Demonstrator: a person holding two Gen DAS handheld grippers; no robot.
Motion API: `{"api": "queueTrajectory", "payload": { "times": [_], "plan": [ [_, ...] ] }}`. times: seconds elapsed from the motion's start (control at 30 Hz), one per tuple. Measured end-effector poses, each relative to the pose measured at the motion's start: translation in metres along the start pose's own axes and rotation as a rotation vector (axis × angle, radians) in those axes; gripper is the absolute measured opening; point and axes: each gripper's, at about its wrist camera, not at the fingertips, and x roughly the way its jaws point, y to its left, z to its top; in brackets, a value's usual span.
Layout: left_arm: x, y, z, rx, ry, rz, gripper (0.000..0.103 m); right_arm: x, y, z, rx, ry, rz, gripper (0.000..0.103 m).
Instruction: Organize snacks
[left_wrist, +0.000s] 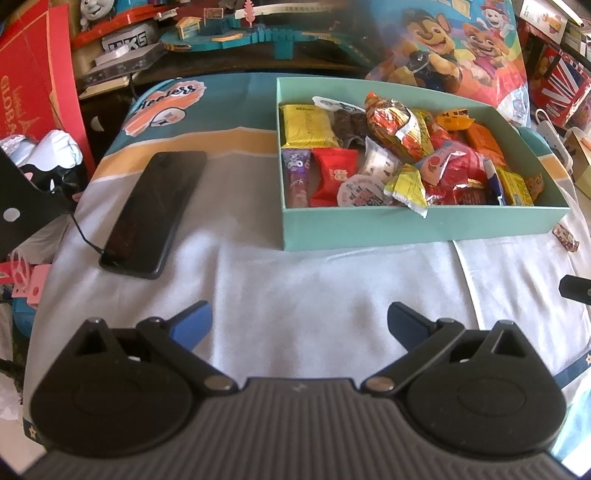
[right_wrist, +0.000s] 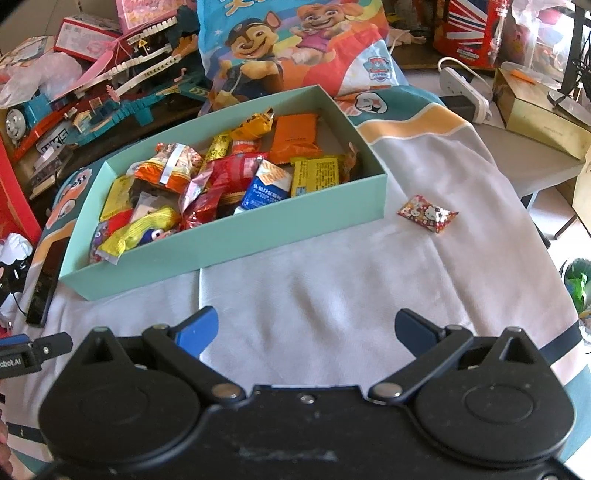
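A mint-green box (left_wrist: 406, 229) (right_wrist: 229, 243) on the cloth-covered table holds several wrapped snacks in red, yellow and orange. One small red cartoon-printed candy packet (right_wrist: 427, 213) (left_wrist: 565, 236) lies alone on the cloth, right of the box. My left gripper (left_wrist: 299, 325) hovers open over bare cloth, in front of the box's near wall, with nothing between its blue fingers. My right gripper (right_wrist: 306, 328) is also open and empty, in front of the box, with the loose packet ahead and to its right.
A black phone (left_wrist: 155, 210) with a cable lies on the cloth left of the box. Toy train tracks (right_wrist: 110, 103), a cartoon-printed bag (right_wrist: 295, 48) and boxes crowd the back. A power strip (right_wrist: 465, 92) and gold box (right_wrist: 535, 114) sit at the right.
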Motion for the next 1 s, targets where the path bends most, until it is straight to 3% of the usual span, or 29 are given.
{"api": "queueTrajectory", "payload": {
  "times": [0.63,1.0],
  "plan": [
    [-0.0021,-0.0015,0.0076,0.028,-0.027,0.012,0.103,0.0012,-0.0013,0.0055,-0.013,-0.001,-0.005,0.103],
    [-0.0046,-0.0009,0.0087,0.034,-0.043,-0.037,0.102,0.0027,0.0006,0.0071,-0.015,0.003,-0.01,0.103]
  ]
}}
